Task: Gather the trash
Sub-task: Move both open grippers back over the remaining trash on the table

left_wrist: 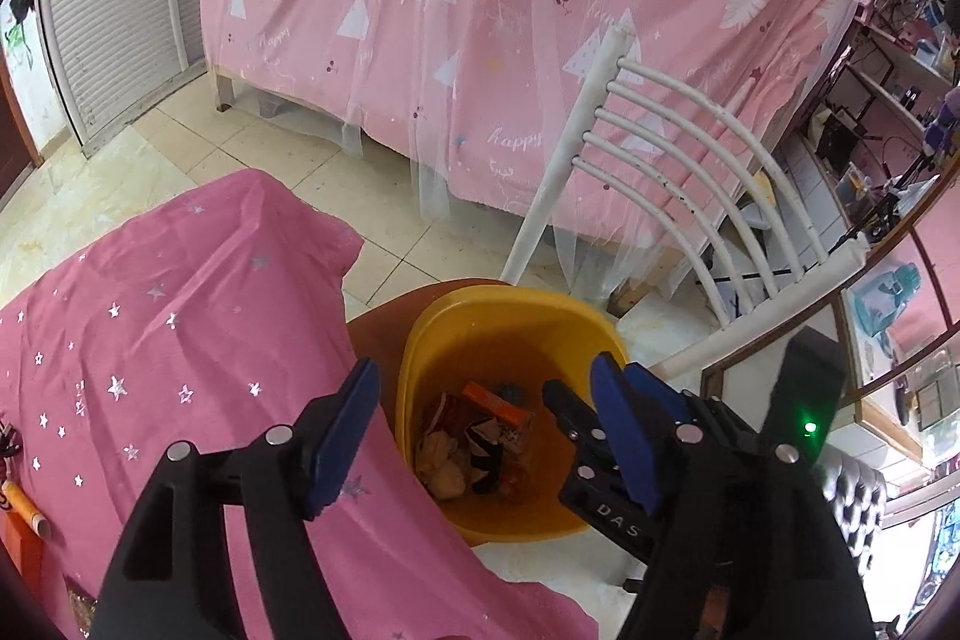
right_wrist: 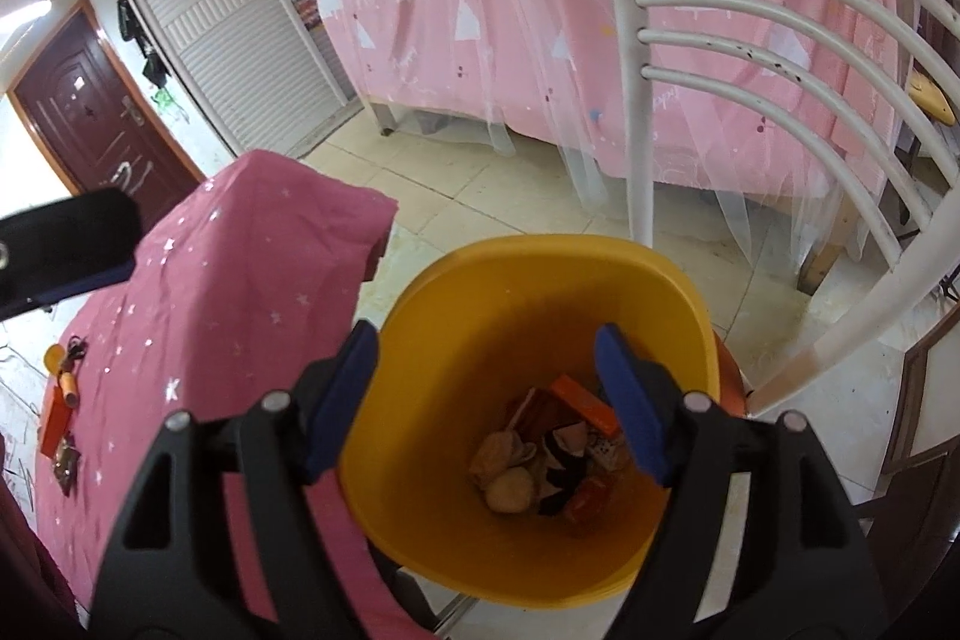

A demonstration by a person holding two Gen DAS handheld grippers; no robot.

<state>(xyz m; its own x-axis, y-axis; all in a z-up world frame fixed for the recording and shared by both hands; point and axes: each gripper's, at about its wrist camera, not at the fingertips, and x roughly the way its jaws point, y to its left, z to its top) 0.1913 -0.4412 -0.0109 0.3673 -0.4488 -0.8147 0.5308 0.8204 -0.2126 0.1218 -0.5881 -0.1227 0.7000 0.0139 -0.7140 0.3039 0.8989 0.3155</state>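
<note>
From the left wrist, the left hand-held gripper (left_wrist: 486,436) stood with its blue pads apart and nothing between them, poised over the rim of a yellow bin (left_wrist: 516,334). The bin sat on a chair seat beside the counter, which was draped in a pink star-print cloth (left_wrist: 168,340). Inside the bin lay the trash (left_wrist: 474,442): an orange box, crumpled wrappers and beige wads. The right hand-held gripper (left_wrist: 591,445) reached in from the right, partly hidden. A white chair back (left_wrist: 690,160) rose behind the bin.

From the right wrist, the right hand-held gripper (right_wrist: 489,400) was also spread wide and empty, directly above the bin (right_wrist: 540,268). The trash (right_wrist: 552,454) rested at its bottom. More small litter (right_wrist: 60,400) lay on the cloth's far left edge.
</note>
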